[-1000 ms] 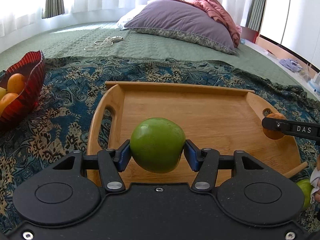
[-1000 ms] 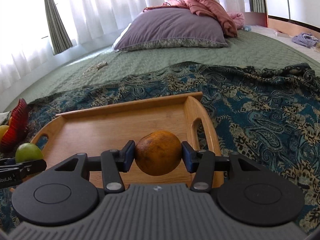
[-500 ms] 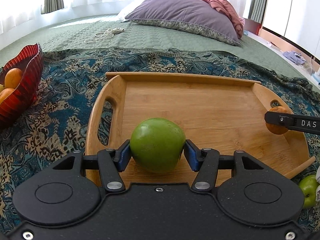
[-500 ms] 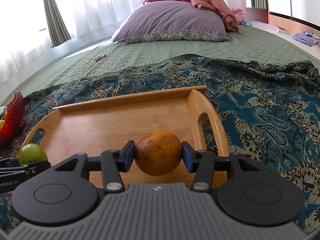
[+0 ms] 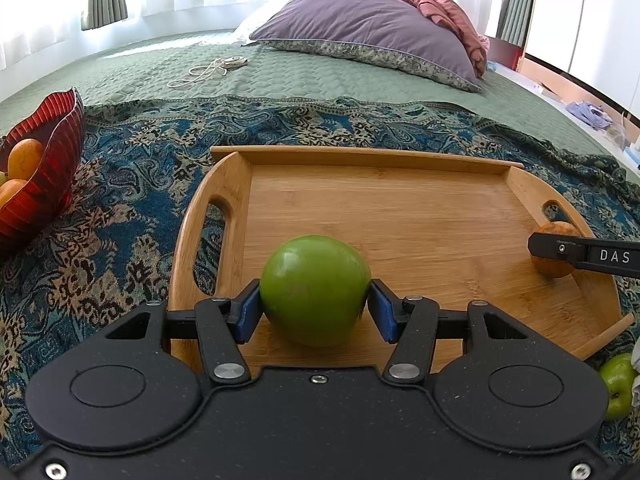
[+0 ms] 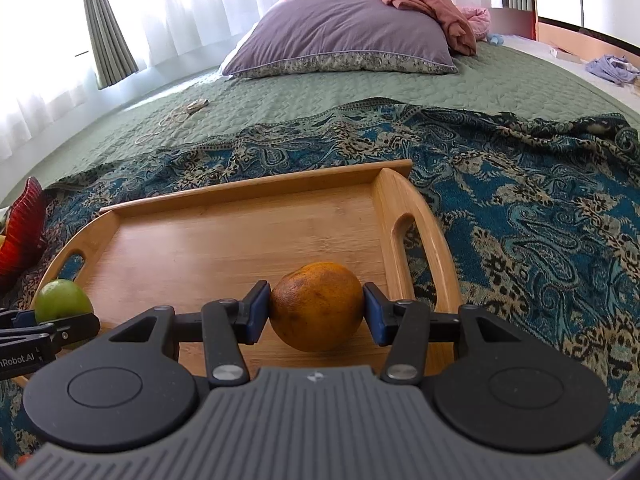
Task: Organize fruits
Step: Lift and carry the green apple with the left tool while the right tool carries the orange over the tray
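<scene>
My left gripper (image 5: 315,309) is shut on a green apple (image 5: 314,289), held low over the near left part of the wooden tray (image 5: 400,216). My right gripper (image 6: 316,316) is shut on an orange (image 6: 317,305), held low over the tray's (image 6: 240,240) near right part, beside its right handle. Each gripper shows in the other view: the right one with the orange (image 5: 554,250) at the tray's right end, the left one with the apple (image 6: 62,305) at its left end. Whether either fruit touches the tray floor I cannot tell.
A red glass bowl (image 5: 44,168) with oranges stands left of the tray on the patterned blue cloth (image 5: 120,200). Another green apple (image 5: 618,384) lies on the cloth by the tray's near right corner. A purple pillow (image 5: 368,28) and a white cord (image 5: 208,70) lie farther back on the bed.
Both grippers have tilted down and moved lower toward the tray, each still holding its fruit. The tray shows more from above.
</scene>
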Available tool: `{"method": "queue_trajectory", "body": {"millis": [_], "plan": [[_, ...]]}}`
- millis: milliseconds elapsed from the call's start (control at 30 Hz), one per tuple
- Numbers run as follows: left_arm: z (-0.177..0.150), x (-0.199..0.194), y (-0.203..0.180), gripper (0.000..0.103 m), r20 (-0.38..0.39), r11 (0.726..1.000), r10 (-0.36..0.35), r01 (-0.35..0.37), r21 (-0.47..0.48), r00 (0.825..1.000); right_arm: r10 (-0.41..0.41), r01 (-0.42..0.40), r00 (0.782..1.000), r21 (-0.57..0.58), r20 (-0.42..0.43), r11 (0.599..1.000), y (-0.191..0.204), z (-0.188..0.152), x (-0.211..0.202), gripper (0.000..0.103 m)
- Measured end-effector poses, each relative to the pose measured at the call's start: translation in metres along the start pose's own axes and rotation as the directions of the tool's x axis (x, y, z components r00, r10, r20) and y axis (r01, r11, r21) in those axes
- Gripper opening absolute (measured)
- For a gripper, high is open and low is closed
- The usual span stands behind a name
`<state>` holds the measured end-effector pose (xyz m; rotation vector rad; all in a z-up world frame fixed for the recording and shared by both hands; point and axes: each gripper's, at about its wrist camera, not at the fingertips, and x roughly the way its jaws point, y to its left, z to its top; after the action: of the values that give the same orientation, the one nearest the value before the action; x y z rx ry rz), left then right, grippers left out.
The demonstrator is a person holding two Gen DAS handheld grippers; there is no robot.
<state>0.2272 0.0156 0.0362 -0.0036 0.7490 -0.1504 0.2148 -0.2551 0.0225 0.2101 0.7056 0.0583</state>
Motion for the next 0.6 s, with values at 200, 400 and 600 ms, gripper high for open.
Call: {"method": "queue_trajectory", "body": {"millis": [200, 400, 600], "plan": [[-0.0003, 0.0000, -0.0002, 0.054, 0.002, 1.000, 0.001, -0.001, 0.003, 1.000, 0.000, 0.000, 1.000, 0.004, -0.002, 1.000, 0.0004, 0.0001, 0.0008, 0.054], [-0.0004, -0.0004, -0.0003, 0.054, 0.003, 1.000, 0.000, 0.000, 0.011, 1.000, -0.001, 0.001, 1.000, 0.002, -0.003, 1.000, -0.0005, 0.0003, 0.0006, 0.054], [-0.0012, -0.0008, -0.0008, 0.056, 0.001, 1.000, 0.000, 0.000, 0.020, 1.000, -0.005, 0.005, 1.000, 0.006, 0.000, 1.000, 0.0012, -0.0005, -0.0008, 0.061]]}}
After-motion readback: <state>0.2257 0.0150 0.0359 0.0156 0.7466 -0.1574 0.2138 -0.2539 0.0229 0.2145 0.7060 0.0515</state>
